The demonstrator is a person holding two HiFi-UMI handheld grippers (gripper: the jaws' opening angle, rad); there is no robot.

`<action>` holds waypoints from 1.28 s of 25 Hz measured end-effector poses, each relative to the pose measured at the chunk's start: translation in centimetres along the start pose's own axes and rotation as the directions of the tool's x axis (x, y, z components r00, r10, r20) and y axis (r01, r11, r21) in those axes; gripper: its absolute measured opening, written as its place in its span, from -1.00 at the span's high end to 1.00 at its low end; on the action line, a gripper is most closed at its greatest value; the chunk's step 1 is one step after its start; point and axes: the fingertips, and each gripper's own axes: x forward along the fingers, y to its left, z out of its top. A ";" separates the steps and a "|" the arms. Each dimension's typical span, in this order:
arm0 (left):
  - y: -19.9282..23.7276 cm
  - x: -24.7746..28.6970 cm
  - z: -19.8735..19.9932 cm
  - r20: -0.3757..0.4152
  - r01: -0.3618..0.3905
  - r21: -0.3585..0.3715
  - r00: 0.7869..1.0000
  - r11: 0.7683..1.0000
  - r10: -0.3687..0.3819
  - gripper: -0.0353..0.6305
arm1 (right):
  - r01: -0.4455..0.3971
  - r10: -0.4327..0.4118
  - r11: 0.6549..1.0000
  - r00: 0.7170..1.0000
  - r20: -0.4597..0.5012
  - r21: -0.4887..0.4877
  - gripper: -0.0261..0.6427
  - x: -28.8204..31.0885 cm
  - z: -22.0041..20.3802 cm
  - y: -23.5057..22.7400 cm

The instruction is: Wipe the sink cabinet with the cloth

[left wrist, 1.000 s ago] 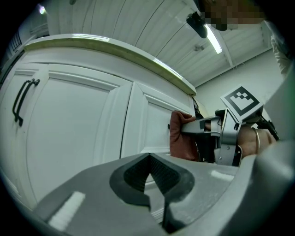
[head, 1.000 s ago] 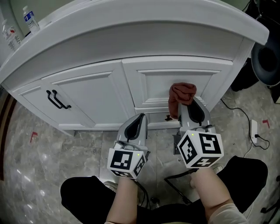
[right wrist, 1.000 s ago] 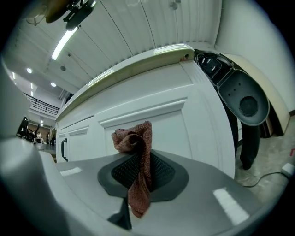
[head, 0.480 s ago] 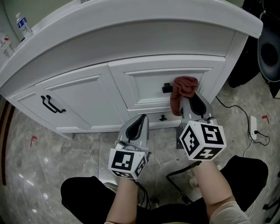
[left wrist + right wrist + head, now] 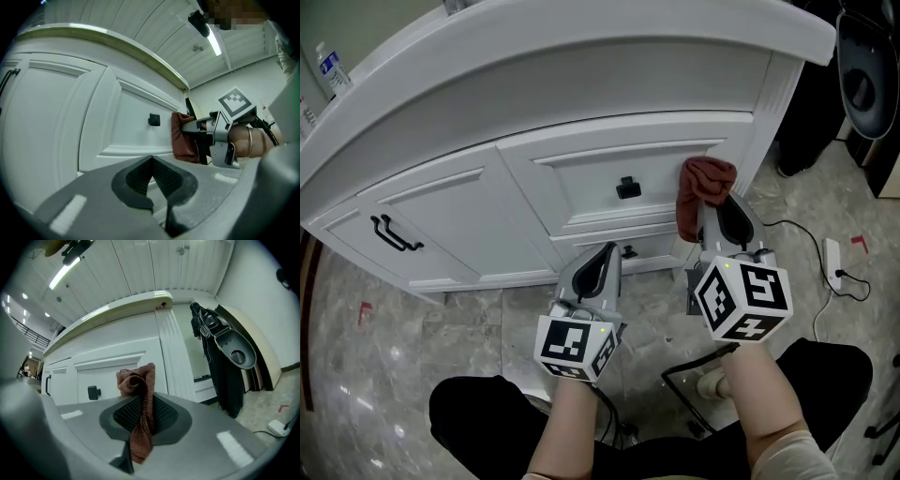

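Clamping cloth (image 5: 141, 430) in right gripper (image 5: 141, 411), left gripper (image 5: 153, 174) clenched, head view alone shows bottle (image 5: 331, 67)

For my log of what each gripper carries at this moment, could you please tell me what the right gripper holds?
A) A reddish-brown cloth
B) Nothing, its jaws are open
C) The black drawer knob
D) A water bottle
A: in the right gripper view, the right gripper has its jaws shut on the reddish-brown cloth, and the black drawer knob sits apart from it on the cabinet front.
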 end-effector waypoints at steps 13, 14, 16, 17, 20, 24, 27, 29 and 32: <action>1.2 -1.1 -0.2 -0.006 -0.027 0.003 1.000 1.000 0.027 0.89 | 0.005 -0.003 0.999 0.999 -0.045 0.042 0.69 -1.7 -2.9 -0.2; 1.7 -1.4 -0.2 -0.009 -0.039 0.007 0.999 0.999 0.039 0.89 | -0.034 0.037 0.998 0.998 -0.058 0.046 0.69 -1.6 -3.8 1.4; 2.7 -2.2 -0.2 -0.011 -0.063 0.010 0.998 0.998 0.063 0.89 | -0.127 0.132 0.990 0.987 -0.089 0.054 0.69 -1.5 -5.6 5.1; 3.2 -2.6 -0.2 -0.010 -0.074 0.008 0.997 0.997 0.074 0.89 | -0.175 0.180 0.983 0.978 -0.104 0.056 0.69 -1.4 -6.4 7.0; 4.9 -3.9 -0.1 -0.011 -0.115 0.002 0.993 0.993 0.115 0.89 | -0.282 0.287 0.958 0.950 -0.126 0.052 0.69 -1.1 -7.8 12.0; 7.0 -5.8 -0.2 -0.017 -0.157 0.007 0.988 0.988 0.157 0.89 | -0.345 0.351 0.936 0.928 -0.126 0.069 0.69 0.1 -8.4 16.1; 8.2 -6.9 -0.4 -0.025 -0.174 0.018 0.984 0.985 0.174 0.89 | -0.365 0.374 0.927 0.920 -0.119 0.091 0.69 1.2 -8.3 18.0; 9.0 -7.4 -0.3 -0.025 -0.187 0.016 0.982 0.982 0.187 0.89 | -0.378 0.388 0.920 0.915 -0.112 0.100 0.69 1.8 -8.2 19.1; 9.9 -7.8 0.0 -0.012 -0.202 -0.005 0.979 0.979 0.202 0.89 | -0.387 0.397 0.917 0.911 -0.109 0.102 0.69 2.6 -8.2 20.3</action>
